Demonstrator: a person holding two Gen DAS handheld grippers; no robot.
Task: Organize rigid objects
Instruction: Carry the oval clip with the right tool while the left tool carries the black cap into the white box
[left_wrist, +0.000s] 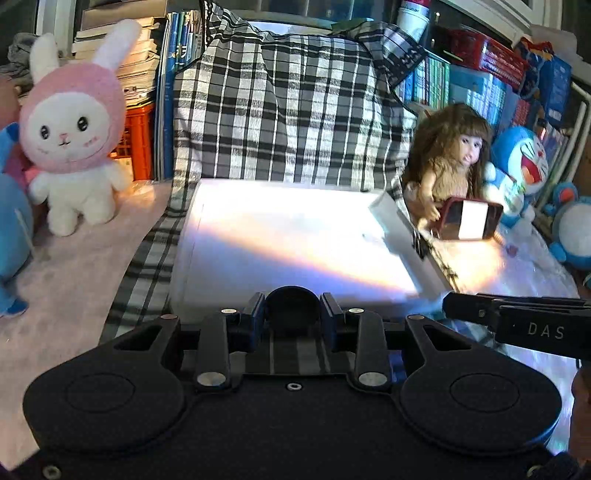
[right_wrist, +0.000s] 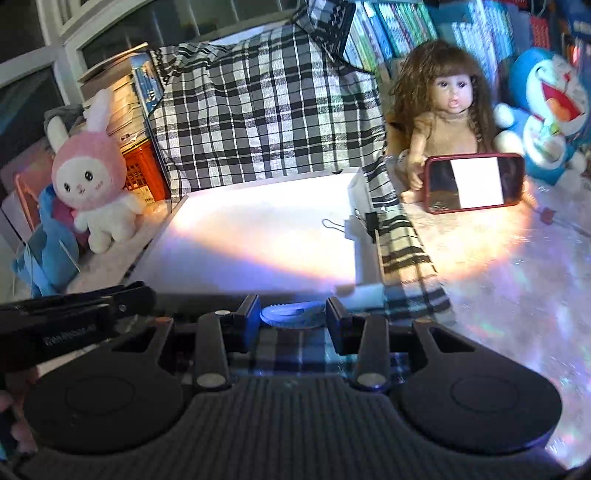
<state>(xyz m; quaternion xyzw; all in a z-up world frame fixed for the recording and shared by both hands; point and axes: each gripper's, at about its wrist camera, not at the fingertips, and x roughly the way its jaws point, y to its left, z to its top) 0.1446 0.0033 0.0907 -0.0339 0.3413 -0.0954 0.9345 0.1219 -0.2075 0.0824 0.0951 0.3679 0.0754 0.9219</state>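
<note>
In the left wrist view my left gripper (left_wrist: 291, 320) is shut on a dark round cap-like object (left_wrist: 291, 301), held just above the near edge of a white shallow box (left_wrist: 280, 236). My right gripper (right_wrist: 292, 320) is shut on a pale blue ridged disc (right_wrist: 291, 313), over the near right corner of the same white box (right_wrist: 251, 229). The two grippers hang side by side. Each shows in the other's view as a black bar: the right gripper (left_wrist: 517, 325) and the left gripper (right_wrist: 74, 314).
A black-and-white plaid cloth (left_wrist: 288, 110) drapes behind and under the box. A binder clip (right_wrist: 371, 221) sits on the box's right wall. A doll (right_wrist: 443, 122) leans behind a red-cased phone (right_wrist: 474, 182). A pink bunny plush (left_wrist: 72, 133) stands left, a blue cat plush (left_wrist: 521, 162) right.
</note>
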